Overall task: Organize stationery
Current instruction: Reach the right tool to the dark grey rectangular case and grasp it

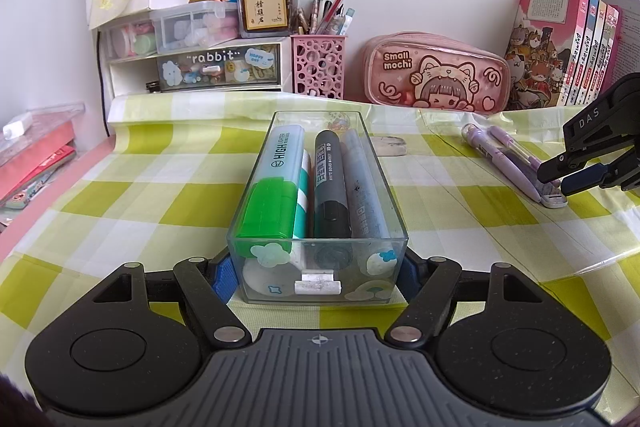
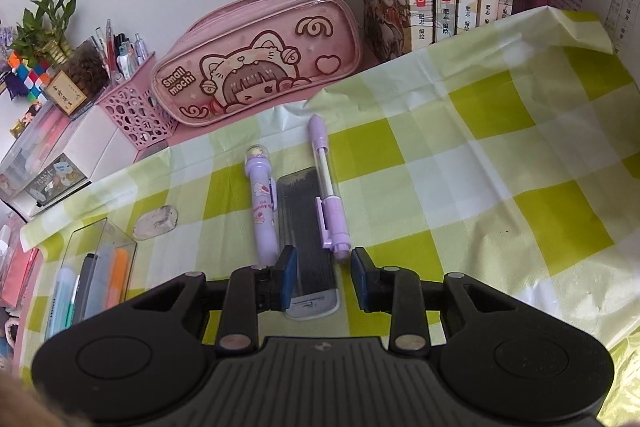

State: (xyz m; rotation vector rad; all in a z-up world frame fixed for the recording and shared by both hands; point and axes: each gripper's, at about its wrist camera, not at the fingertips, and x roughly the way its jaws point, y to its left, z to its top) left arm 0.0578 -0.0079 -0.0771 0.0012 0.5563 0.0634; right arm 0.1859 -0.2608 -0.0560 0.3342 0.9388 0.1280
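My left gripper [image 1: 318,279] is shut on the near end of a clear plastic box [image 1: 383,179], with one blue pad on each side wall. In the box lie a green highlighter [image 1: 268,211], a black marker [image 1: 330,183] and a grey marker [image 1: 362,187]. My right gripper [image 2: 322,251] is open and points down at the cloth. A flat dark lead case [image 2: 308,227] lies between its fingers, and the pads do not touch it. A lilac cartoon pen [image 2: 262,211] lies left of the case and a lilac and clear pen [image 2: 330,195] lies right of it.
A worn eraser [image 2: 156,223] lies between the box and the pens. Along the back wall stand a pink pencil case [image 1: 436,75], a pink pen holder [image 1: 319,67], a drawer organizer [image 1: 216,67] and a row of books [image 1: 560,47]. A green checked cloth [image 2: 480,187] covers the desk.
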